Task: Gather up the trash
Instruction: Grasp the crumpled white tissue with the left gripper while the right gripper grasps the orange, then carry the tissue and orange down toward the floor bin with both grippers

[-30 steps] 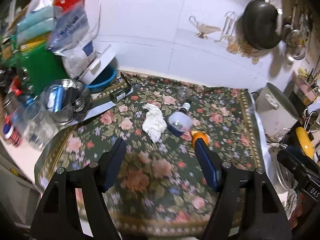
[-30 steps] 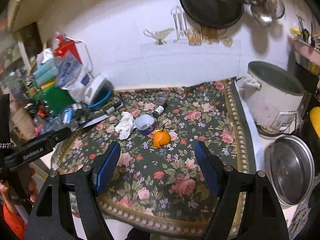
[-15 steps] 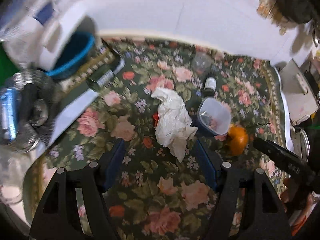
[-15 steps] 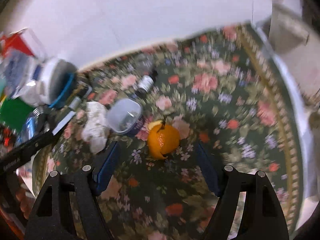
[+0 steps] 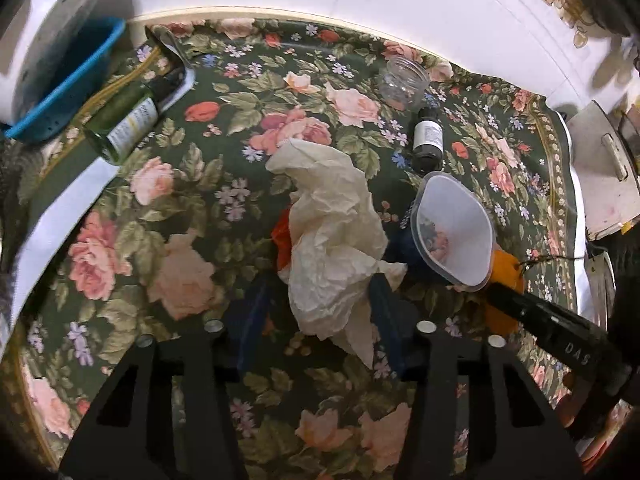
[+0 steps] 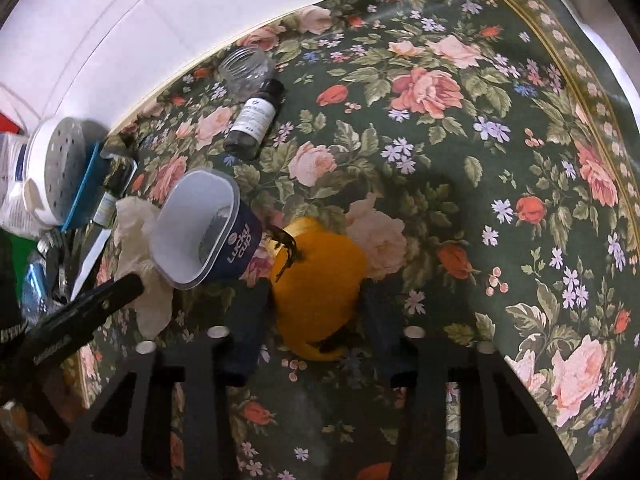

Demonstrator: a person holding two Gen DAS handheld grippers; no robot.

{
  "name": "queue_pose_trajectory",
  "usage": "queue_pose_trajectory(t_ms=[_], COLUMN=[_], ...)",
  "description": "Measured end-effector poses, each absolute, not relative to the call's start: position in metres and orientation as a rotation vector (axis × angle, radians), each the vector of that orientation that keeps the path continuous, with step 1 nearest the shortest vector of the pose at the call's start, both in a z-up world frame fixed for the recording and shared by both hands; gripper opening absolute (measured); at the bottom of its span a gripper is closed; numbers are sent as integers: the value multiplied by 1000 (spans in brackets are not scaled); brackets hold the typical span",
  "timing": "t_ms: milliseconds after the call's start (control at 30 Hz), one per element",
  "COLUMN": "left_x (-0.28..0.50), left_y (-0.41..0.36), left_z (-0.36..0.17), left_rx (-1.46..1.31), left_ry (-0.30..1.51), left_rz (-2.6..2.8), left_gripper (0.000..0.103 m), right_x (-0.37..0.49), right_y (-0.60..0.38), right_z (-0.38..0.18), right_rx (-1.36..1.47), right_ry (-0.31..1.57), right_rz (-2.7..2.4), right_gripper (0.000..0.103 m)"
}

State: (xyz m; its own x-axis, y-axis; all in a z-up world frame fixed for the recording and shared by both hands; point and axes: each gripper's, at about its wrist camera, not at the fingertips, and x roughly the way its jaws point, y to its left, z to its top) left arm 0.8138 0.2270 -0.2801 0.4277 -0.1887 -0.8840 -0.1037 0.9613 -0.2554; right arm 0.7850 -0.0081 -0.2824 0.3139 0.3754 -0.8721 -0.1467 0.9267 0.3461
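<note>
A crumpled white tissue [image 5: 332, 236] lies on the floral cloth [image 5: 192, 200]. My left gripper [image 5: 318, 312] is open, its blue pads on either side of the tissue's near end. An orange peel [image 6: 318, 288] lies on the cloth between the open pads of my right gripper [image 6: 312, 320]. A blue "Lucky cup" plastic cup [image 6: 204, 228] lies tipped between tissue and peel; it also shows in the left wrist view [image 5: 452, 228]. The tissue shows at the left of the right wrist view [image 6: 140, 240].
A small dark bottle [image 5: 427, 142] and a clear jar [image 5: 402, 82] lie behind the cup. A green glass bottle [image 5: 128, 120] lies at left by a blue basket [image 5: 68, 92]. A white pot [image 5: 608, 184] stands at right. The white wall [image 5: 400, 0] runs behind.
Both grippers have come down and forward to the cloth. The left one now straddles the tissue and the right one straddles the orange peel. Both have stayed open.
</note>
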Motion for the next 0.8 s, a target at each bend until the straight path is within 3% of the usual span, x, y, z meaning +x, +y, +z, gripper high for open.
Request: queue_pose_trajectory(t_ms=[200,800], left_x=[812,703], left_y=[215,146], left_z=[-277,-147], left_rx=[-271,-168], left_ry=[1094,774], left_rz=[-47,96], left_gripper=[25,22], right_x=[778,704], right_y=[-14,-91], right_z=[-281,-173], right_rx=[213,188], right_ry=[1179,895], right_rz=[360,425], right_gripper=[20,17])
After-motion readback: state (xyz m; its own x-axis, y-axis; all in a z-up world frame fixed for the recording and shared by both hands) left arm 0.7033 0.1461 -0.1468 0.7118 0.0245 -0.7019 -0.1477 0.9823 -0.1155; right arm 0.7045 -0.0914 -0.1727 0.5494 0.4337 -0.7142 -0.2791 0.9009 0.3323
